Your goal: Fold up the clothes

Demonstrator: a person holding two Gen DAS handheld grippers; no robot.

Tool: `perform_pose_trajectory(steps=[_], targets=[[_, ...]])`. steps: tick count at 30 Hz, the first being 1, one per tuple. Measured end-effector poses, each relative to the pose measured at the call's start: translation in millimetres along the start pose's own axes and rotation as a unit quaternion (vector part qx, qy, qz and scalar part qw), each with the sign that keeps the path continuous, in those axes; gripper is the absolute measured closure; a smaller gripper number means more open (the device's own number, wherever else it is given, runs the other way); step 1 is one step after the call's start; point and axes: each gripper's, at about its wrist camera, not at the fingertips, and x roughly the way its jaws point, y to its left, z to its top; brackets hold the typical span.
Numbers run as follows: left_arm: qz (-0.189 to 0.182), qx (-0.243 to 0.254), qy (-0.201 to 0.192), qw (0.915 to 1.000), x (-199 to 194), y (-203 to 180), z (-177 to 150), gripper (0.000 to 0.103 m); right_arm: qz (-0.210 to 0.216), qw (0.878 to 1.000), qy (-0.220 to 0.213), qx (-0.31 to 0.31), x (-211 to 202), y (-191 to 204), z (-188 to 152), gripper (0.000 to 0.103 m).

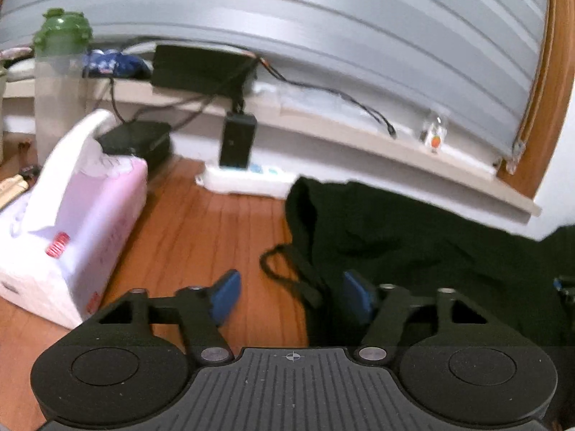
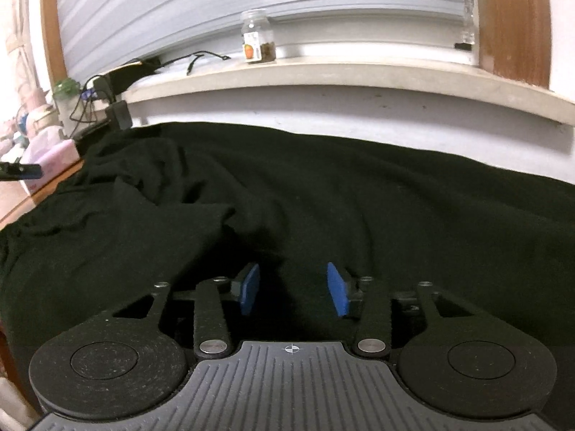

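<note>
1. Black garment (image 2: 323, 194): dark cloth spread over the wooden surface (image 1: 201, 222), crumpled toward its left end with a raised fold near the middle; its long axis runs left to right along the wall under the window ledge (image 2: 323, 72). In the left wrist view its left edge stands bunched, with a black drawstring loop (image 1: 276, 262) trailing out onto bare wood. No print or label readable on the cloth

2. Left gripper (image 1: 291, 298): blue-padded fingers (image 1: 226, 296) partly apart, nothing clamped; the left pad over bare wood, the right pad against the garment's edge, the drawstring lying in the gap (contact with the cloth cannot be told)

3. Right gripper (image 2: 293, 291): fingers partly apart over the middle of the garment, cloth below and between them, not pinched

4. Tissue pack (image 1: 72, 237): white and pink wrapper, red printed writing too blurred to read, left of the garment and apart from it

5. Bottle (image 1: 59, 82): clear body, green lid, behind the tissue pack

6. Glass jar (image 2: 258, 36): on the ledge, label with an orange picture, text unreadable

7. White power strip (image 1: 248, 179): by the wall, black adapter (image 1: 237, 140) plugged in, cables running up to the ledge
</note>
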Motion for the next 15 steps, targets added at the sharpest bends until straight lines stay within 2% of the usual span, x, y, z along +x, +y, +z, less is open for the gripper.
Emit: perform_pose_trajectory(steps=[3,6,9,15], targets=[[-0.028,0.012,0.016,0.9994,4.0,-7.4,-2.0,0.055,0.001,1.000,0.001,-0.004,-0.4,0.8,0.1,0.054],[-0.038,0.029,0.034,0.9983,2.9,-19.3,-1.8,0.055,0.005,1.000,0.001,-0.001,-0.3,-0.1,0.9,0.052],[-0.036,0.041,0.049,0.9973,0.1,-29.9,-6.8,0.055,0.012,1.000,0.001,0.001,0.0,-0.6,0.9,0.047],[-0.014,0.052,0.079,0.9954,5.3,-39.0,-20.5,0.056,0.009,1.000,0.002,-0.006,0.1,2.5,0.5,0.045]])
